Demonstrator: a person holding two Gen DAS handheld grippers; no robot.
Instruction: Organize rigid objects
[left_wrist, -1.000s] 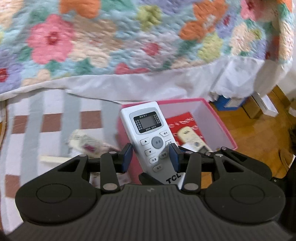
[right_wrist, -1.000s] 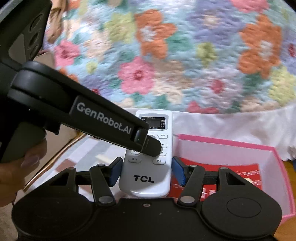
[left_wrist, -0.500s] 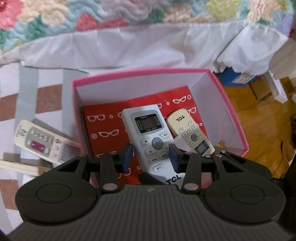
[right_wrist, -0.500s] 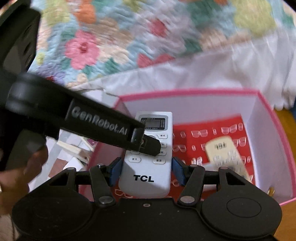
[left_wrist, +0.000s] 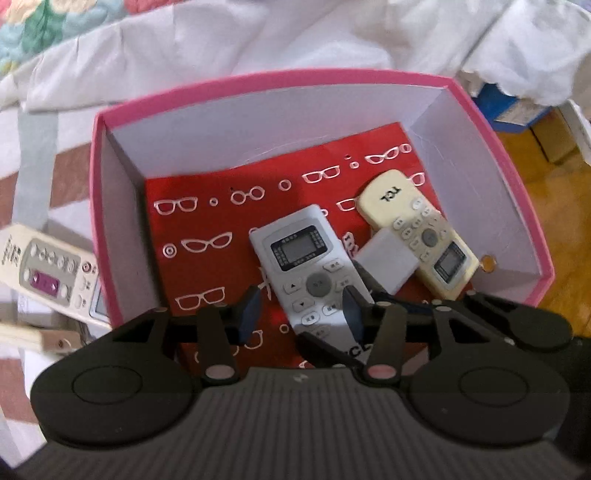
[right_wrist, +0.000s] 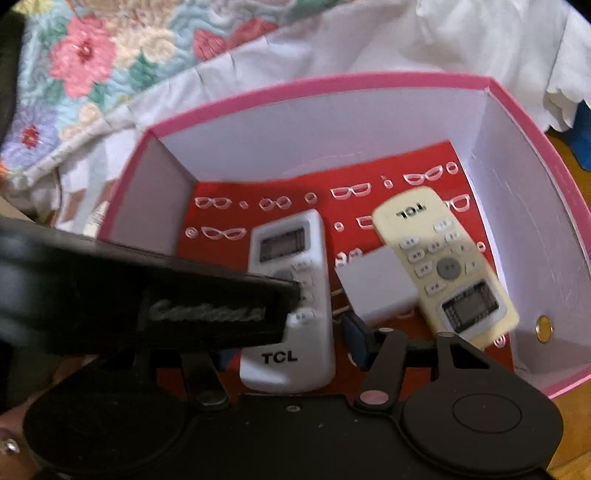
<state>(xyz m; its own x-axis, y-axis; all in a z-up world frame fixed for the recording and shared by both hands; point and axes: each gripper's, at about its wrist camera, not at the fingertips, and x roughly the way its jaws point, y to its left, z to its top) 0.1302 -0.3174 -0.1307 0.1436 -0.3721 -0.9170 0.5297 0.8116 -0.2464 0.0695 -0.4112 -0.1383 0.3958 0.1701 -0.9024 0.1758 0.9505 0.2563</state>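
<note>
The pink box (left_wrist: 280, 79), a second ago ahead of me below the quilt, now fills both views. The white remote (left_wrist: 295, 254) has come down inside it, towards 6 o'clock on the red lining, so this piece is nearly stowed. My left tool (left_wrist: 300, 314) is spreading: its 9 o'clock pad already stands clear of the remote. My right tool (right_wrist: 288, 347) straddles the remote's bottom end; one pad is hidden, so I cannot tell whether it grips. The cream remote (left_wrist: 417, 229) lies at 3 o'clock. Another remote (left_wrist: 44, 266) waits outside at 9 o'clock.
</note>
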